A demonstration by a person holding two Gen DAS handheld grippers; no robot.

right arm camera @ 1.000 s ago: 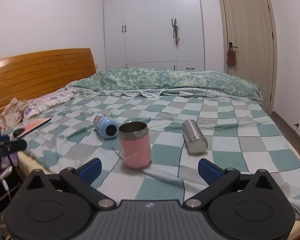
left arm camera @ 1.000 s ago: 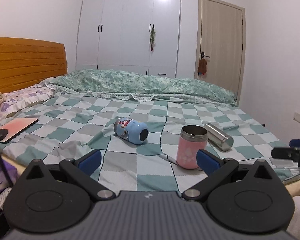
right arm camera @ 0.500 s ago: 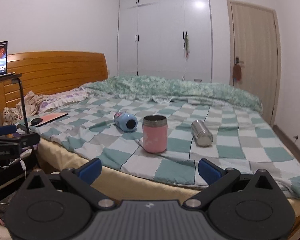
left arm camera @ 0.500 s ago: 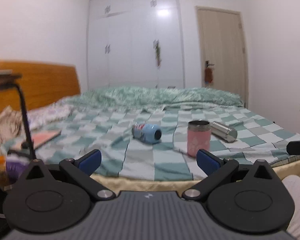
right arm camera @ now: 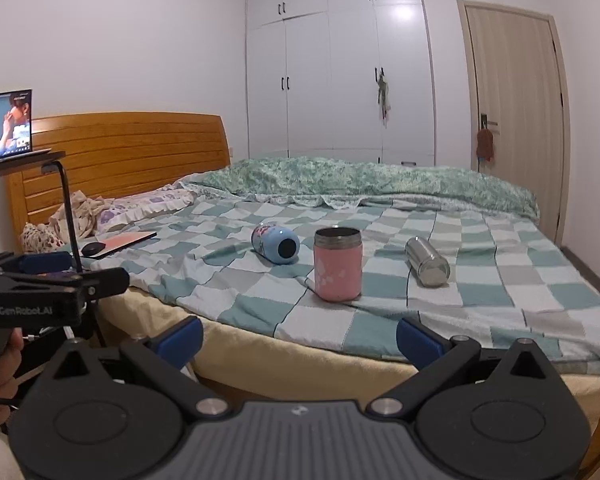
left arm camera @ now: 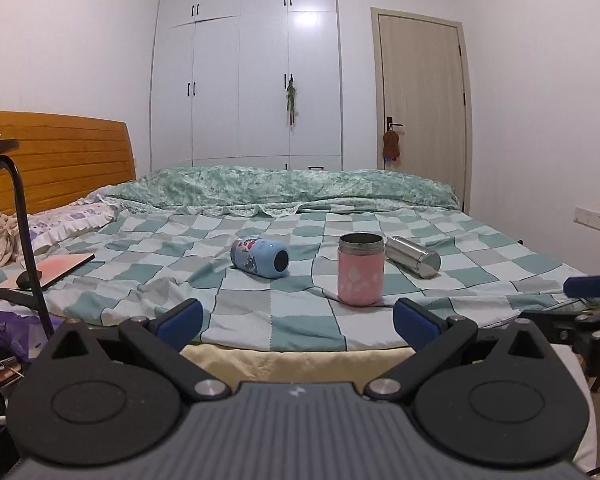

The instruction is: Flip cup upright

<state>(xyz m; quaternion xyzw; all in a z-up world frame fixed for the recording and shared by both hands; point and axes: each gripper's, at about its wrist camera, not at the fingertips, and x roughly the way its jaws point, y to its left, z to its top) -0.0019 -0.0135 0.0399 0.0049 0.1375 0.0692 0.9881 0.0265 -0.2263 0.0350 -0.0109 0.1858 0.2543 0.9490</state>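
A pink cup [left arm camera: 360, 270] [right arm camera: 337, 264] with a steel rim stands upright near the front edge of the checked bedspread. A light blue cup [left arm camera: 261, 257] [right arm camera: 275, 244] lies on its side to its left. A steel cup [left arm camera: 413, 256] [right arm camera: 427, 262] lies on its side to its right. My left gripper [left arm camera: 298, 318] is open and empty, in front of the bed's edge. My right gripper [right arm camera: 300, 338] is open and empty too, below the bed's edge. The left gripper shows at the left of the right wrist view [right arm camera: 52, 280].
A pink notebook and a black mouse [right arm camera: 94, 248] lie on the bed's left side. A stand [right arm camera: 66, 200] with a screen [right arm camera: 6, 124] is at the left. The folded quilt [left arm camera: 292, 186] lies at the bed's far side. A wooden headboard [right arm camera: 120, 152] is at the left.
Both grippers have pulled back and down from the bed, so the cups look farther off and the mattress edge shows. The cups have not moved.
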